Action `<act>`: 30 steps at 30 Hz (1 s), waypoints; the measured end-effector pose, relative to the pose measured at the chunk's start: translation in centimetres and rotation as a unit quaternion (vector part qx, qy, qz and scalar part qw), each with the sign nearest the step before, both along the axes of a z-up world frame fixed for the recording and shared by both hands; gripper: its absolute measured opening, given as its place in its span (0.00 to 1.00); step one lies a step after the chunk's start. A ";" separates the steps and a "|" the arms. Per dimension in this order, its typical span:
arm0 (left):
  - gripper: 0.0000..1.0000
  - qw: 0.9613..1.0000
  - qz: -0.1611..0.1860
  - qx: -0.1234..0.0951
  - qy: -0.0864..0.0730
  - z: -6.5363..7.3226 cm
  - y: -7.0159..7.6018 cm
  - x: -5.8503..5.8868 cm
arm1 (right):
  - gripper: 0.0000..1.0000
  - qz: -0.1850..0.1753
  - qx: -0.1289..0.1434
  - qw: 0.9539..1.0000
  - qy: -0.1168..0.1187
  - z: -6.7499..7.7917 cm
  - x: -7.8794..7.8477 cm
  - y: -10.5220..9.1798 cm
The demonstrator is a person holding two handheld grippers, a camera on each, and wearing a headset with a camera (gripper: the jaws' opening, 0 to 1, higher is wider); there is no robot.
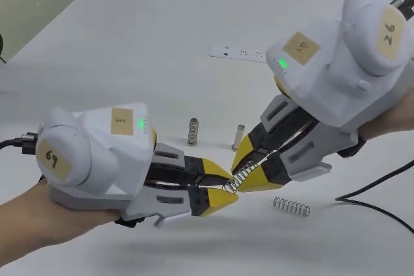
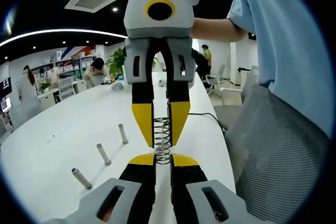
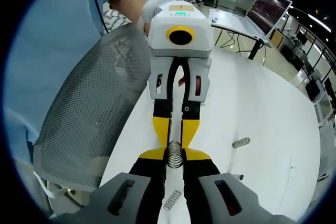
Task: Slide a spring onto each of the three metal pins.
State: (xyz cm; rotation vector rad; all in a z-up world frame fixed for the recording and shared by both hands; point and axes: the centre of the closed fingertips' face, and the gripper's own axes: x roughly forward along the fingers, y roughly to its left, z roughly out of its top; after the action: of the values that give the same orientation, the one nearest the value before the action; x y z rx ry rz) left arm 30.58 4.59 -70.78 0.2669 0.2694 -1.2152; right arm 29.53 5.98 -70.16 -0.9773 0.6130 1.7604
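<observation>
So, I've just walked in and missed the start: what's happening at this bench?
A person holds a gripper in each hand. The left gripper and the right gripper are both shut on one spring, held between them above the white table. The first pin already carries a spring; the second pin and third pin are bare. A loose spring lies on the table.

White pwr strip (image 1: 238, 52) far across white table (image 1: 129, 43); black cable (image 1: 378, 206) lying on it. Grey mesh chair (image 3: 89, 114) beside table. Open laptop (image 3: 269, 10) on bkgd desk.
</observation>
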 end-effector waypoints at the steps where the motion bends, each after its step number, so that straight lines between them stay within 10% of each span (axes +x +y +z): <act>1: 0.02 1.000 -0.001 0.000 -0.001 0.0 0.0 0.0 | 0.09 0.000 0.000 1.000 0.000 0.0 0.0 0.0; 30: 0.03 1.000 0.020 -0.014 0.017 -0.1 -0.2 0.1 | 0.08 -0.011 -0.018 1.000 0.009 -0.1 0.0 -0.3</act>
State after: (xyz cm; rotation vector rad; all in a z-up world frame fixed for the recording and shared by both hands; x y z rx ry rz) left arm 30.70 4.38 -70.90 0.2156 0.2857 -1.1840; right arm 29.58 5.70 -70.24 -0.9761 0.6665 1.7450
